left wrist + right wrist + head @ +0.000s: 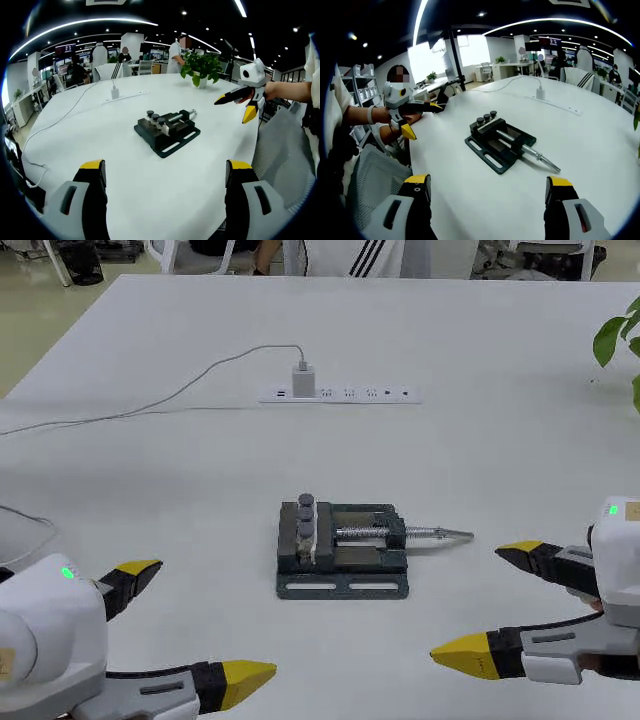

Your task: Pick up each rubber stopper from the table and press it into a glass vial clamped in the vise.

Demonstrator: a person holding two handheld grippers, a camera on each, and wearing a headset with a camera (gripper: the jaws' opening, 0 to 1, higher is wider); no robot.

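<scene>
A black vise (343,551) (167,131) (501,142) stands in the middle of the white table. It clamps three glass vials (306,525) (156,121) (487,121) in a row, each with a dark rubber stopper (306,500) on top. My left gripper (195,625) (165,175) is at the near left, open and empty, well short of the vise. My right gripper (500,602) (487,187) (240,102) hangs open and empty to the right of the vise's screw handle (437,534).
A white power strip (340,394) with a plugged charger (303,377) and its cable (150,405) lies beyond the vise. A potted plant (201,67) stands at the table's far right edge. People sit at the table's far end.
</scene>
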